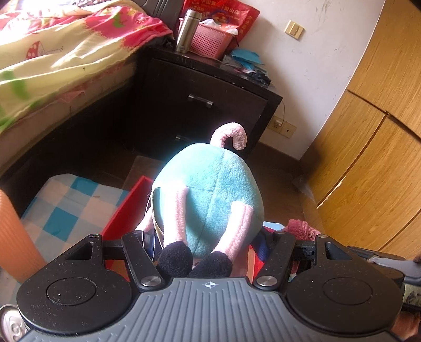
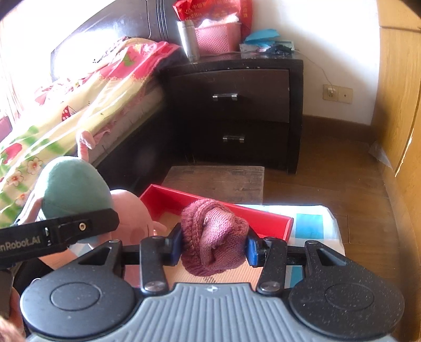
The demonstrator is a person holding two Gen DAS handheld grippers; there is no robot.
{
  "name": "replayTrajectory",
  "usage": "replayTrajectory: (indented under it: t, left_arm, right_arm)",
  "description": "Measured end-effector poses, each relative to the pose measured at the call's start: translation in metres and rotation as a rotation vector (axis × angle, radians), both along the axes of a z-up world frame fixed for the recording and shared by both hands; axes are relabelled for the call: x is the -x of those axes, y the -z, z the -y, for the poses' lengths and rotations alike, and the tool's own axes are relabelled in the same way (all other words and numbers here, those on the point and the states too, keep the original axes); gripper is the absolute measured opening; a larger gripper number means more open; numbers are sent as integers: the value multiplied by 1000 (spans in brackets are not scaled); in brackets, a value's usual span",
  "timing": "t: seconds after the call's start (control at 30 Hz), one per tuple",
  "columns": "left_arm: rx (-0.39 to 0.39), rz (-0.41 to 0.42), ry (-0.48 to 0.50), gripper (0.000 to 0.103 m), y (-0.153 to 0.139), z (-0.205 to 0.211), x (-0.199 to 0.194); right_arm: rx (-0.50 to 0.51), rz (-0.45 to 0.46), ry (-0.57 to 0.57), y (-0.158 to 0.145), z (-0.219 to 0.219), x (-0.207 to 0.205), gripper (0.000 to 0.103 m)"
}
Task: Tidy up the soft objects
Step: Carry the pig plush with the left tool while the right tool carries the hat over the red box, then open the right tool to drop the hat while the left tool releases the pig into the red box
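We can read little here. On the black side of the left gripper (image 2: 59, 234), at about nine o'clock in the right wrist view, white letters spell "nRobot.AI"; the start of the word is cut off by the frame edge. At twelve o'clock in both views, the red bag (image 1: 223, 10) behind the pink basket (image 1: 210, 40) carries yellow Chinese characters and what look like digits, but they are too blurred for us to read with any certainty. We find no other legible writing.
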State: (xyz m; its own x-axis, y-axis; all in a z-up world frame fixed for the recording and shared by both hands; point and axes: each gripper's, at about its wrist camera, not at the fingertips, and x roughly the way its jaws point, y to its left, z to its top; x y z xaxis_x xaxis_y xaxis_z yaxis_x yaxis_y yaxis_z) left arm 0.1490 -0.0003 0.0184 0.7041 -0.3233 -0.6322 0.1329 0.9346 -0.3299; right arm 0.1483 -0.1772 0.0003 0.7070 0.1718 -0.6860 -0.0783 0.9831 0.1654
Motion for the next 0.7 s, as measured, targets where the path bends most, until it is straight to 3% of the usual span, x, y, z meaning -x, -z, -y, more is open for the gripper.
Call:
replayTrajectory:
  t: [0.33, 0.53, 0.6, 0.7]
  left_arm:
    - [-86, -66, -14, 65, 30, 14, -26]
    - [-107, -88, -6, 67, 35, 11, -25]
    - [-114, -87, -2, 68, 34, 11, -24]
    - [-112, -90, -10, 71, 34, 9, -23]
  right_arm:
    - [-2, -127, 25, 50, 2, -32, 25]
    - [-14, -177, 30, 64, 1, -41, 34]
    - [3, -174, 36, 65, 0, -41, 43]
    - [2, -175, 44, 65, -1, -41, 44]
